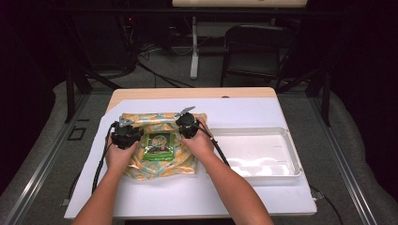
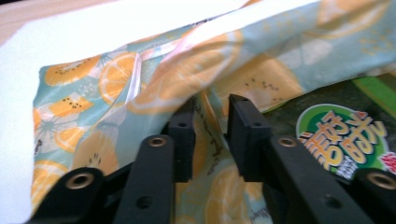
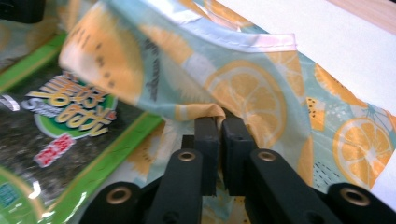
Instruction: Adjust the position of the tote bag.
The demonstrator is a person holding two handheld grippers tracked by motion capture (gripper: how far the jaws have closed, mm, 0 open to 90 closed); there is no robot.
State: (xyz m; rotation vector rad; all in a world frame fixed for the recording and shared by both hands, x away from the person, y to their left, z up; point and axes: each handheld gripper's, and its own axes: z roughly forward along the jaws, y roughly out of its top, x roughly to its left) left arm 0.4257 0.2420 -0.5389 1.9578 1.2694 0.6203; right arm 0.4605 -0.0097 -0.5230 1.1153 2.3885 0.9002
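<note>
The counter [image 1: 197, 197] carries one citrus-print cloth [image 1: 141, 169] spread flat, left of centre, its long axis running left to right. One white tray [image 1: 286, 174] sits just beside it to the right, with nothing in it. One green snack packet [image 1: 159, 146] lies in the middle of the cloth, between the two hands.

The far edge of the cloth is lifted and folded towards the packet, and the coming move likely turns on this: the packet lies nearer the person than the raised fold, so the fold has to travel towards the person to cover it.

The left gripper [image 2: 211, 122] stands partly open with a ridge of cloth between its jaws; the pads appear clear of it. The right gripper [image 3: 219, 122] is nearly closed, pinching a fold of the cloth. Both grippers sit about equally near the packet, one on each side.
</note>
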